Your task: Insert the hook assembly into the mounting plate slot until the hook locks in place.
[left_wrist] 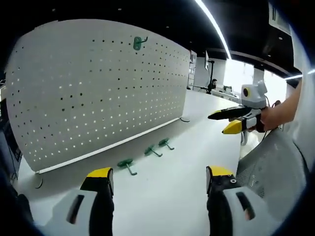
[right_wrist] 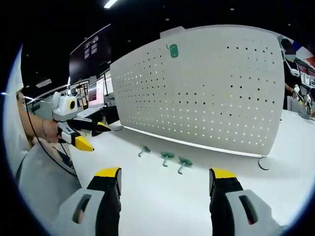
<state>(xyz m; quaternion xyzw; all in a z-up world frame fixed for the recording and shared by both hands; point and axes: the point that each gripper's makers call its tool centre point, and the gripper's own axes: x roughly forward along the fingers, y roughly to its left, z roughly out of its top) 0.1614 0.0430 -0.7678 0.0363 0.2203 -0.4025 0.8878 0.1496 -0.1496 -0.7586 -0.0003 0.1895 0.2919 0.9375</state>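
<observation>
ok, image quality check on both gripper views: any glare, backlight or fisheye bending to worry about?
Left gripper view: the white perforated pegboard panel bows strongly from fisheye, light glows through its holes, and the ceiling light strip and far window are blown out. Right gripper view: same bowing, lit holes low on the panel; the green plastic hooks on the white table stay sharp.

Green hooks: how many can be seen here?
4. One green plastic hook hangs near the white perforated metal pegboard's top edge; three more lie on the white table below it.

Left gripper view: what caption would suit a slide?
Open left gripper faces three green hooks lying on a white table before a pegboard carrying one mounted hook.
</observation>
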